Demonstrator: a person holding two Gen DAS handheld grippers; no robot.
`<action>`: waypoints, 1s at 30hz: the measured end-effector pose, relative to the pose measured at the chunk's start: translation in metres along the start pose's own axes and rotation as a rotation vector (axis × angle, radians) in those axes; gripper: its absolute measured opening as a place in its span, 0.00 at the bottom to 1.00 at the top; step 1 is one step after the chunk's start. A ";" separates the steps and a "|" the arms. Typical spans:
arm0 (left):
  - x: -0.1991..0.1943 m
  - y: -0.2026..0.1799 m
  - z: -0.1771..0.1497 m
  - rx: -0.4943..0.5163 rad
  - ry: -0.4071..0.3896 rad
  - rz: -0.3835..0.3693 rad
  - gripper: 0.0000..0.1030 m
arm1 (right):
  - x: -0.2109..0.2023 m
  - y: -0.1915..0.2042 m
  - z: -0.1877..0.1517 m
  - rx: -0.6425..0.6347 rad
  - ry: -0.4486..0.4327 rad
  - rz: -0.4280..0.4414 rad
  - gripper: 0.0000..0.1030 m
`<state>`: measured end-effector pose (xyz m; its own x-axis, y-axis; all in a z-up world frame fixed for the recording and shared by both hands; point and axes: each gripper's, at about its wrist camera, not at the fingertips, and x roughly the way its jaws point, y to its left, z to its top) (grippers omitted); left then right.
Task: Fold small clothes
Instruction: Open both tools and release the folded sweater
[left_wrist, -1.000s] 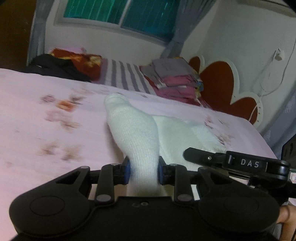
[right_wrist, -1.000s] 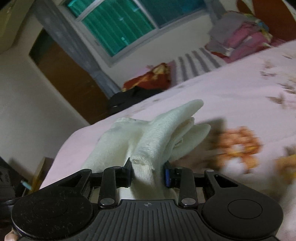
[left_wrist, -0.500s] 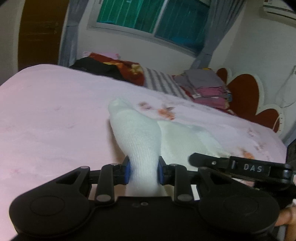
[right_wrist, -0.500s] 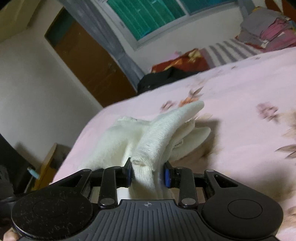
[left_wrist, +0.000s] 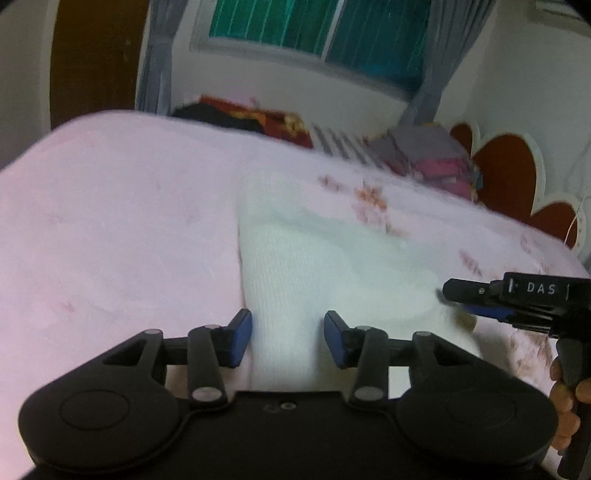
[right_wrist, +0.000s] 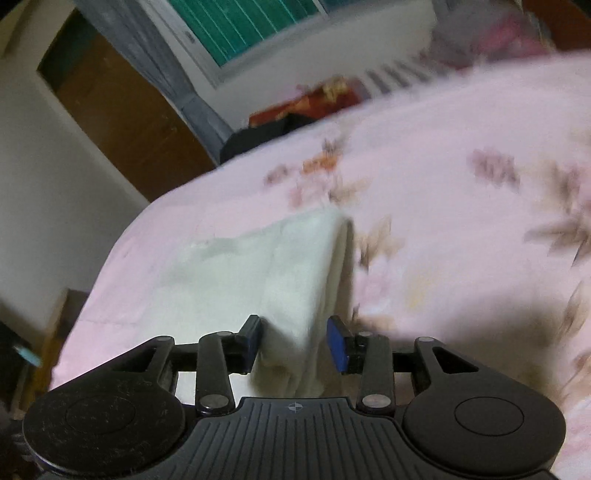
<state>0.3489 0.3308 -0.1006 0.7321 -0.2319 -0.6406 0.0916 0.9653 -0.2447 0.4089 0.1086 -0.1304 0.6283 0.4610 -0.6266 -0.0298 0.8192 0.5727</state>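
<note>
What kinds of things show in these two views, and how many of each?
Grippers: 2, the left gripper and the right gripper, both jaws open
White knit garment: 1
Stack of folded clothes: 1
Bed: 1
Total: 5

- the sock (left_wrist: 295, 258) lies flat on the bed (left_wrist: 110, 221), stretching away from the left tool (left_wrist: 287, 334)
- its near end sits between that tool's spread fingers
- right tool (left_wrist: 480, 295) comes in from the right, tip just beside the sock's right edge
- folded clothes pile (left_wrist: 428, 155) is on the bed's far end, headboard (left_wrist: 517, 177) to its right
- window (left_wrist: 314, 33) behind all of it
</note>
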 end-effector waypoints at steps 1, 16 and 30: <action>-0.003 -0.001 0.004 0.002 -0.020 -0.002 0.40 | -0.003 0.005 0.006 -0.030 -0.025 -0.015 0.37; 0.053 -0.007 0.018 0.026 0.027 0.016 0.40 | 0.072 0.035 0.005 -0.280 -0.004 -0.197 0.37; 0.000 -0.023 -0.011 0.116 0.051 0.046 0.41 | -0.014 0.049 -0.034 -0.287 0.008 -0.163 0.37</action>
<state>0.3394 0.3077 -0.1029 0.7021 -0.1899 -0.6863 0.1386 0.9818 -0.1299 0.3725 0.1545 -0.1116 0.6368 0.3179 -0.7025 -0.1480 0.9445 0.2932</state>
